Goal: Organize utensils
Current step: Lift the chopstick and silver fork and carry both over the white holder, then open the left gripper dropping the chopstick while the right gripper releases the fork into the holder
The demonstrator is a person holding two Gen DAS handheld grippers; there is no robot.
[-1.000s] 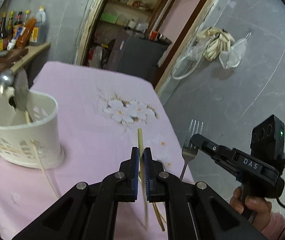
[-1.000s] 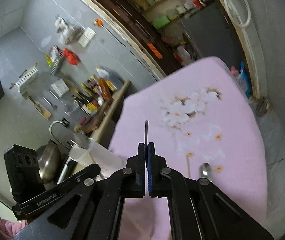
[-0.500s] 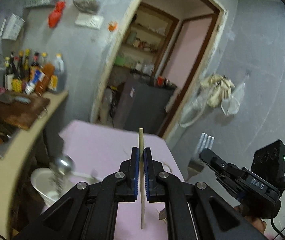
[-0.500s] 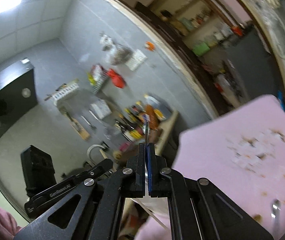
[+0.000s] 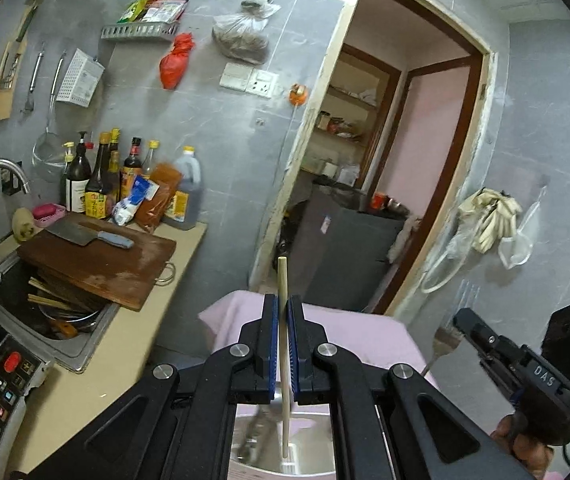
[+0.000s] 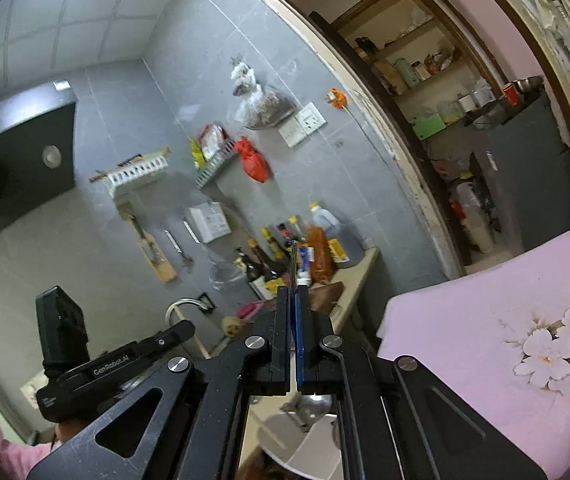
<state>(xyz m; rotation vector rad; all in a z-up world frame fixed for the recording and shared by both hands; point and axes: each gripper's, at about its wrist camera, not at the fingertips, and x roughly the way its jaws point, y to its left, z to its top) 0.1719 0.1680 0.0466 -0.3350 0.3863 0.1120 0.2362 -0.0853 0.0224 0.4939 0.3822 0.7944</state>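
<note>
My left gripper (image 5: 281,312) is shut on a pale wooden chopstick (image 5: 283,280) held upright, its lower end hanging over the white utensil holder (image 5: 261,464) seen below between the arms. My right gripper (image 6: 295,300) is shut on a metal fork (image 6: 293,260), seen edge-on. In the left wrist view the right gripper (image 5: 461,322) shows at the right with the fork (image 5: 445,340) tines up. The holder (image 6: 285,444) with a spoon bowl (image 6: 317,402) in it lies below the right gripper.
The pink flowered tablecloth (image 6: 485,340) covers the table at the right. A counter with a wooden cutting board (image 5: 97,260), a cleaver, bottles (image 5: 125,184) and a sink (image 5: 37,312) stands at the left. A doorway (image 5: 385,200) lies behind.
Both grippers have lifted and tilted upward with their utensils. The views swung from the table top to the wall. The holder now lies directly beneath both grippers.
</note>
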